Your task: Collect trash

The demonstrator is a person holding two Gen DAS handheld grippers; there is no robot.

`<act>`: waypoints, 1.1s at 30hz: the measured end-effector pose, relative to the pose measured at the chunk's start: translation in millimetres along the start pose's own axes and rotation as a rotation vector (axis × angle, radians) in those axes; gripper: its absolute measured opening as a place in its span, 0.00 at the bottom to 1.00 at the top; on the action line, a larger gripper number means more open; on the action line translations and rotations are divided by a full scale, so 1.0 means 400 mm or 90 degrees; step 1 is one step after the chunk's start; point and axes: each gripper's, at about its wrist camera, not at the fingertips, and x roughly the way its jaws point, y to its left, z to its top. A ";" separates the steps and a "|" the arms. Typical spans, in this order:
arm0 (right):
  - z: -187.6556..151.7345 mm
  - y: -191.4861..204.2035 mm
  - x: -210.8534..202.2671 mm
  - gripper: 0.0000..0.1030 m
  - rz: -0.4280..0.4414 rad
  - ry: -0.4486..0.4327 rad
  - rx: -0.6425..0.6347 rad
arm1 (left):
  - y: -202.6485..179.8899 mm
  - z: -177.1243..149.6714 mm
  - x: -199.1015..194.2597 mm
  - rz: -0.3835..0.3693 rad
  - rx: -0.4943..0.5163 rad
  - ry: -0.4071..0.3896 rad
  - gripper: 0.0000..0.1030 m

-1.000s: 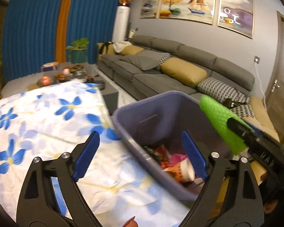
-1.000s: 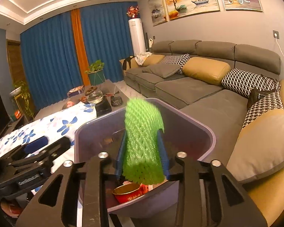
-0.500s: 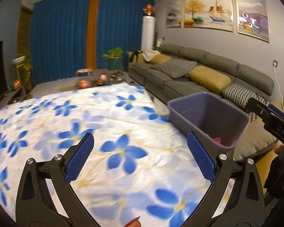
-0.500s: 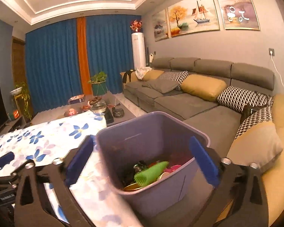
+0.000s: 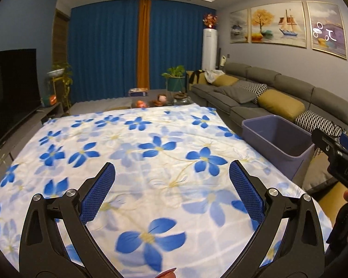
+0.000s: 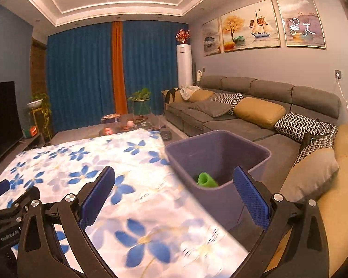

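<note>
Both grippers, left (image 5: 171, 194) and right (image 6: 174, 194), hold fingers apart, empty. Green foam (image 6: 205, 180) lies in the bin (image 6: 220, 199); next likely means scanning the bench (image 5: 150, 153) for trash.

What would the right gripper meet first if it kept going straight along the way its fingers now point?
Most likely the purple bin: the open right gripper points at its near left rim, just past the floral tablecloth edge. Depth is unclear, so it might skim the cloth first.

A white cloth (image 5: 150, 162) patterned with blue flowers, a purple-grey bin (image 6: 218, 153), green netted foam (image 6: 205, 180) and blue-padded black tools are noted.
</note>
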 end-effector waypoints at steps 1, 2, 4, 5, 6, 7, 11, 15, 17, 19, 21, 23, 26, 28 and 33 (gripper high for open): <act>-0.005 0.011 -0.014 0.95 -0.001 -0.001 -0.004 | 0.011 -0.005 -0.016 0.000 -0.001 -0.002 0.94; -0.010 0.020 -0.027 0.95 -0.003 -0.002 -0.008 | 0.016 -0.008 -0.024 0.000 -0.002 -0.003 0.94; -0.019 0.035 -0.053 0.95 0.006 -0.002 -0.010 | 0.034 -0.017 -0.049 0.001 -0.002 -0.002 0.94; -0.024 0.045 -0.064 0.95 0.010 -0.002 -0.012 | 0.038 -0.020 -0.057 0.002 -0.003 -0.003 0.94; -0.028 0.052 -0.074 0.95 0.015 -0.002 -0.014 | 0.046 -0.026 -0.070 0.003 -0.004 -0.004 0.94; -0.032 0.062 -0.088 0.95 0.020 -0.003 -0.018 | 0.054 -0.031 -0.081 0.004 -0.006 -0.005 0.94; -0.041 0.082 -0.124 0.95 0.029 -0.005 -0.018 | 0.077 -0.044 -0.109 0.003 -0.011 -0.003 0.94; -0.051 0.097 -0.155 0.95 0.028 -0.010 -0.020 | 0.098 -0.048 -0.135 -0.001 -0.018 -0.012 0.94; -0.052 0.097 -0.165 0.95 0.027 -0.012 -0.021 | 0.101 -0.049 -0.143 -0.002 -0.017 -0.015 0.94; -0.054 0.101 -0.176 0.95 0.027 -0.016 -0.021 | 0.102 -0.051 -0.151 -0.005 -0.017 -0.015 0.94; -0.055 0.104 -0.183 0.95 0.026 -0.020 -0.022 | 0.104 -0.052 -0.157 -0.008 -0.018 -0.017 0.94; -0.056 0.102 -0.187 0.95 0.026 -0.021 -0.023 | 0.104 -0.054 -0.163 -0.009 -0.018 -0.018 0.94; -0.055 0.101 -0.184 0.95 0.028 -0.019 -0.025 | 0.105 -0.053 -0.168 -0.009 -0.020 -0.019 0.94; -0.055 0.101 -0.186 0.95 0.028 -0.019 -0.026 | 0.104 -0.053 -0.173 -0.010 -0.020 -0.022 0.94; -0.058 0.100 -0.193 0.95 0.030 -0.019 -0.023 | 0.102 -0.051 -0.179 -0.011 -0.020 -0.025 0.94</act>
